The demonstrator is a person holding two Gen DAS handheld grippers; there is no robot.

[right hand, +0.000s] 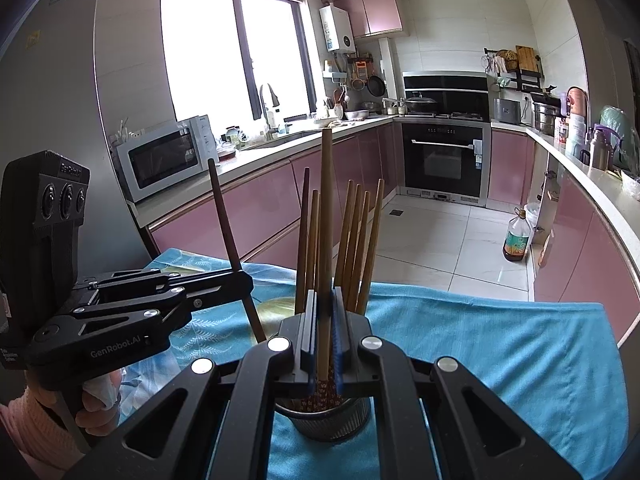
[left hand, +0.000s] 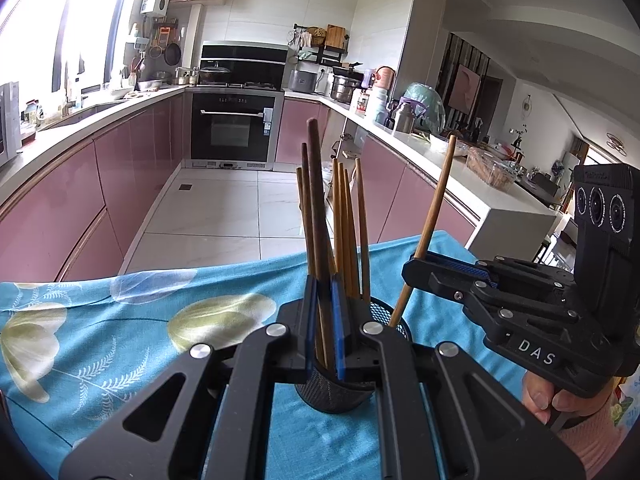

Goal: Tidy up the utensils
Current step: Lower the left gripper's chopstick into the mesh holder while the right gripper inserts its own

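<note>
A black mesh holder [left hand: 336,388] [right hand: 328,420] stands on the blue floral cloth [left hand: 120,320] with several wooden chopsticks [left hand: 348,232] [right hand: 360,240] upright in it. Directly over the holder, my left gripper [left hand: 325,320] is shut on a dark brown chopstick [left hand: 316,200] whose lower end reaches into the cup. My right gripper [right hand: 325,320] is shut on a light wooden chopstick [right hand: 326,220], also standing over the cup. Each gripper shows in the other's view: the right gripper [left hand: 416,266] with its light chopstick [left hand: 436,208], the left gripper [right hand: 244,280] with its dark chopstick [right hand: 224,216].
The cloth-covered table ends just beyond the holder, with tiled kitchen floor past it. Pink cabinets line both sides. A microwave [right hand: 168,156] sits on the left counter, an oil bottle [right hand: 517,240] on the floor at right. A person's hand [left hand: 548,396] grips the right gripper's handle.
</note>
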